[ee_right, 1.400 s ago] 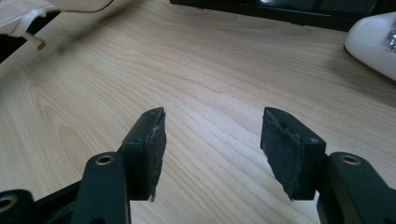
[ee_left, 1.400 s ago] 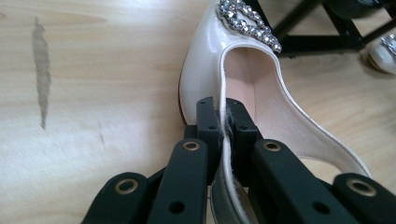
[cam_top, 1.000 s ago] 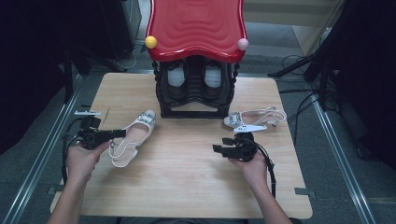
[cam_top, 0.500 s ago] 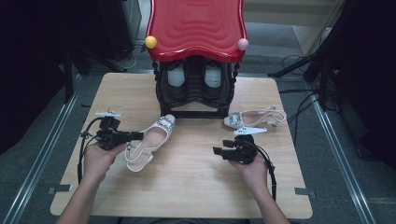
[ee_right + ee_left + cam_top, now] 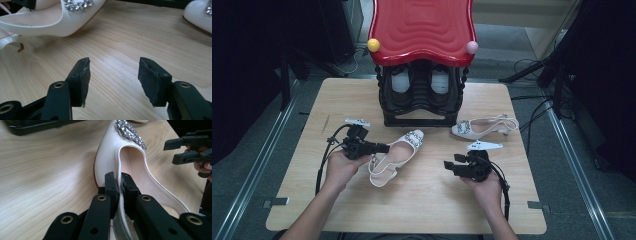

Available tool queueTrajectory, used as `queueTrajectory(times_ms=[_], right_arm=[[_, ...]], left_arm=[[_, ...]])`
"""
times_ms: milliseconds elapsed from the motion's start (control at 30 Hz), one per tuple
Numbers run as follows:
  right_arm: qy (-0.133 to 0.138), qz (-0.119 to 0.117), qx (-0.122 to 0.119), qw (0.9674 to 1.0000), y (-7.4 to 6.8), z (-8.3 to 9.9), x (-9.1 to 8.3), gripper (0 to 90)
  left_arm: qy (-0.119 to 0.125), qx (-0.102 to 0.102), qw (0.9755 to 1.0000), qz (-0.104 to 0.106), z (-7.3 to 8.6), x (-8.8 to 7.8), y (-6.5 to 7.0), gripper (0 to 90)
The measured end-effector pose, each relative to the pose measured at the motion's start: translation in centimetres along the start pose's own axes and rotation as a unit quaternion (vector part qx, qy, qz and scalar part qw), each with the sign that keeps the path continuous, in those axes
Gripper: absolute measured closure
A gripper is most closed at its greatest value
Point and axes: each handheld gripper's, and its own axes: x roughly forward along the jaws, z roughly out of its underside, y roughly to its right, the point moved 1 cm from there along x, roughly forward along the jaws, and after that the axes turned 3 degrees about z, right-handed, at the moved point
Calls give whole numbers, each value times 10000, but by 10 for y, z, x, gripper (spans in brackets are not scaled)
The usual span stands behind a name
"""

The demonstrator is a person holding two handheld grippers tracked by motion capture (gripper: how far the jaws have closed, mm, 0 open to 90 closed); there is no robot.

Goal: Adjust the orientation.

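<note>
Compared with a second ago, the white slingback shoe has been carried rightward across the table, from the left side to just in front of the black shoe rack, along with the left gripper that has it. So that gripper's jaws are clamped together on the shoe's side wall, the thin cream edge being pinched between the two pads, as seen up close in the left gripper view. The shoe's jewelled toe is pointed toward the far right, and the heel end is nearer the person. Over on the right, the right gripper is held near the table's near right part, well apart from the held shoe; its jaws are standing apart with bare wood between them, though they've just been closing a little with nothing in between. A second matching shoe is lying on the wooden table at the far right, just beside the rack's right foot. Two more white shoes are tucked in the rack under its red wavy top.
</note>
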Motion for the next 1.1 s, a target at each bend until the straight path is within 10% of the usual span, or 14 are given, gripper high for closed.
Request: queueTrajectory(times_ms=[333, 500, 1100], right_arm=[[41, 86, -83, 9999, -8, 3, 2, 435], [22, 124, -181, 9998, -14, 3, 7, 444], [3, -91, -339, 9994, -26, 0, 28, 674]], left_arm=[[-287, -10, 9995, 158, -2, 35, 4, 852], [-486, 260, 9980, -309, 0, 40, 4, 843], [-304, 779, 9948, -584, -3, 7, 16, 489]])
